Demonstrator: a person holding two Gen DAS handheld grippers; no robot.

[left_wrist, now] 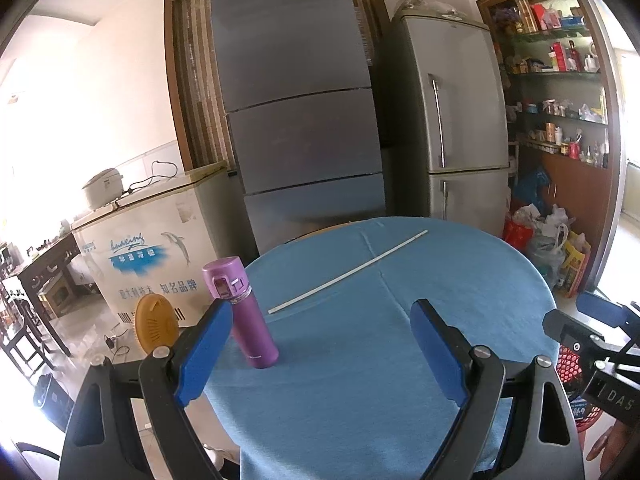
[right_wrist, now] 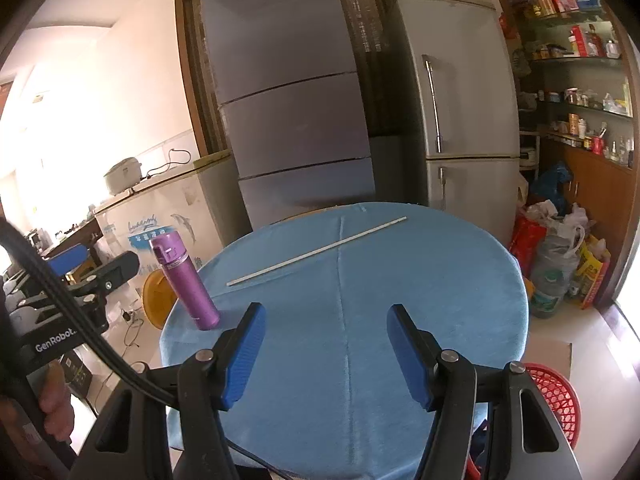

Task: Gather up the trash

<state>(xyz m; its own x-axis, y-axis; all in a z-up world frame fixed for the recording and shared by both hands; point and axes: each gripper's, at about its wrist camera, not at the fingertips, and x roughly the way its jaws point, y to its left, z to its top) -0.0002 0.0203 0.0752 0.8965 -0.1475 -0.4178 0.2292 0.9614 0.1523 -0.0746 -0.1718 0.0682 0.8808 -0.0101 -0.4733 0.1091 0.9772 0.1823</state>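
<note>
A round table under a blue cloth (left_wrist: 360,360) (right_wrist: 400,280) fills the middle of both views. A long thin white stick (left_wrist: 347,272) (right_wrist: 316,252) lies slanted across its far half. A purple flask (left_wrist: 244,312) (right_wrist: 185,280) stands upright near the table's left edge. My left gripper (left_wrist: 322,322) hangs open over the near side, nothing between its blue pads, its left finger just beside the flask. My right gripper (right_wrist: 326,326) is open over the near middle, also empty. A red mesh basket (right_wrist: 554,396) (left_wrist: 568,364) sits low at the table's right.
Two tall fridges (left_wrist: 296,92) (left_wrist: 456,120) stand behind the table, a chest freezer (left_wrist: 156,240) at left. Shelves (right_wrist: 584,60) and several bags (right_wrist: 560,248) crowd the right. An orange round lid (left_wrist: 156,326) leans low at left. The left gripper's body (right_wrist: 80,292) shows at left in the right wrist view.
</note>
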